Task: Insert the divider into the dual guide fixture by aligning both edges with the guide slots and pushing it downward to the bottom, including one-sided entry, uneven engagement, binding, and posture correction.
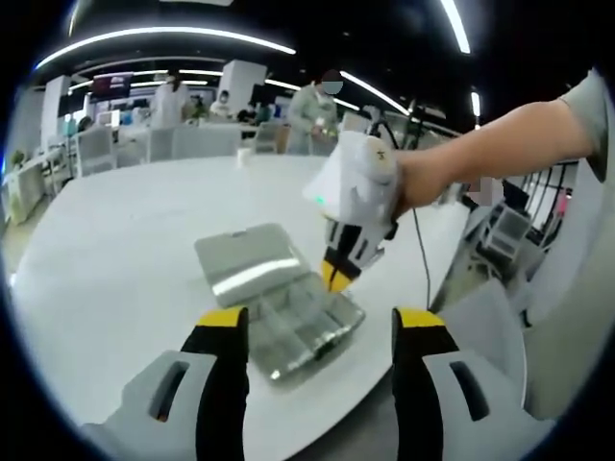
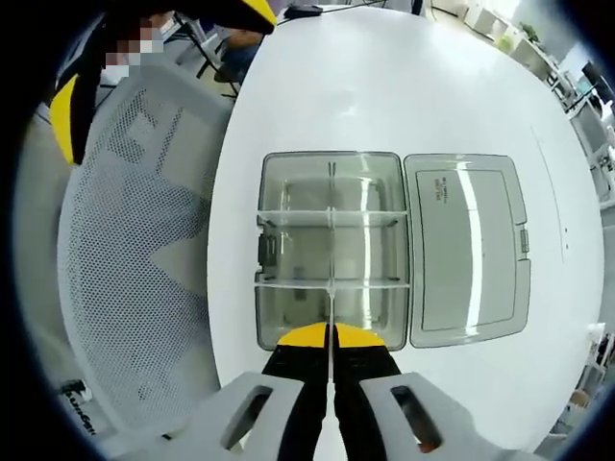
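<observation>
The white round tabletop (image 2: 317, 86) spread ahead of both tools, with a grey mesh chair (image 2: 125, 259) off to the left of the right tool. On the tabletop sat a clear plastic compartment box (image 2: 288, 182), its hinged lid (image 2: 468, 252) lying flat open to the right of the right tool's line. Two cross partitions already divided the box.

The left tool (image 1: 317, 331) hung back from the box with its yellow-tipped jaws wide apart and nothing between them. The right tool (image 2: 331, 333), seen from the left gripper view as a white body in a person's hand (image 1: 423, 178), stood directly over the box with its jaws pressed together on the thin clear divider (image 2: 331, 259). The divider ran edge-on straight ahead of the jaws, along the box's midline; whether its far edge sat in a slot could not be told.

The divider looked light, stiff, slick and liable to jam if tilted, so gripping near the top edge's middle seemed best.
</observation>
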Demonstrator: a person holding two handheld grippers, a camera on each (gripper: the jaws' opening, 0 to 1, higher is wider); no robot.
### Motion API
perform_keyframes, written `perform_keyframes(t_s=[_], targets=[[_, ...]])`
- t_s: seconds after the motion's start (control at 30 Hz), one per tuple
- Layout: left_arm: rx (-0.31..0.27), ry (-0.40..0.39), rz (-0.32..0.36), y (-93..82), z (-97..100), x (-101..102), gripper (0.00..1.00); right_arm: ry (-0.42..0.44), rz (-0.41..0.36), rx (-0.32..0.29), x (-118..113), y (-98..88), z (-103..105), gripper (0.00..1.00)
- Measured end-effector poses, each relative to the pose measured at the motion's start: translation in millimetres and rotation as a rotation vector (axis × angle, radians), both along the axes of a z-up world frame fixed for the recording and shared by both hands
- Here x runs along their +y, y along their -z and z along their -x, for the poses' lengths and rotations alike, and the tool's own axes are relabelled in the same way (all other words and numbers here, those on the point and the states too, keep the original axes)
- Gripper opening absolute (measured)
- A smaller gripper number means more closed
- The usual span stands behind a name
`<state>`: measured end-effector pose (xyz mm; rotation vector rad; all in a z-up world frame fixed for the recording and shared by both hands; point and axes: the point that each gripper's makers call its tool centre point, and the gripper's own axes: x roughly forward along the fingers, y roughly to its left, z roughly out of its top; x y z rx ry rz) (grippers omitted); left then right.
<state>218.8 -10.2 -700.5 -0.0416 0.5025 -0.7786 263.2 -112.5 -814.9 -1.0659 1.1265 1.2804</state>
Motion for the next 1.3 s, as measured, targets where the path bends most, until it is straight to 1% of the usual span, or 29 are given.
perform_keyframes(t_s=[0.13, 0.17, 0.2, 0.23, 0.27, 0.37, 0.7, 1.1, 1.23, 1.3], targets=[[0.0, 0.0, 0.0, -0.4, -0.3, 0.5, 0.58, 0.004, 0.003, 0.008, 0.0, 3.6, 0.6, 0.0], [0.0, 0.0, -0.001, -0.4, -0.5, 0.7, 0.58, -0.035, 0.003, -0.002, 0.0, 4.8, 0.4, 0.0], [0.001, 0.0, -0.001, -0.5, -0.6, 1.1, 0.58, -0.022, 0.004, 0.003, -0.1, 5.4, 1.5, 0.0], [0.0, 0.0, -0.001, -0.5, -0.7, 1.3, 0.58, -0.046, 0.003, 0.0, -0.1, 6.1, 1.1, 0.0], [-0.001, -0.001, -0.002, -0.5, -1.0, 1.8, 0.58, -0.037, 0.004, 0.001, -0.1, 6.5, 0.8, 0.0], [0.001, -0.003, -0.003, 0.2, -1.4, 2.9, 0.58, -0.054, 0.001, 0.004, -0.4, 9.3, 0.0, 0.0], [0.006, -0.004, -0.005, 2.7, -2.1, 4.0, 0.58, -0.062, -0.015, 0.017, -1.1, 20.2, -1.4, 0.0], [0.013, -0.023, -0.008, 5.0, -2.2, 13.1, 0.58, -0.075, 0.002, 0.01, -0.7, 33.7, 2.2, 0.0], [0.017, -0.03, -0.009, 6.1, -2.3, 16.9, 0.58, -0.073, 0.004, 0.011, -0.7, 30.9, 2.8, 0.0], [0.016, -0.035, -0.006, 5.7, -2.4, 17.6, 0.58, -0.086, 0.012, 0.009, -0.1, 30.2, 4.0, 0.0]])
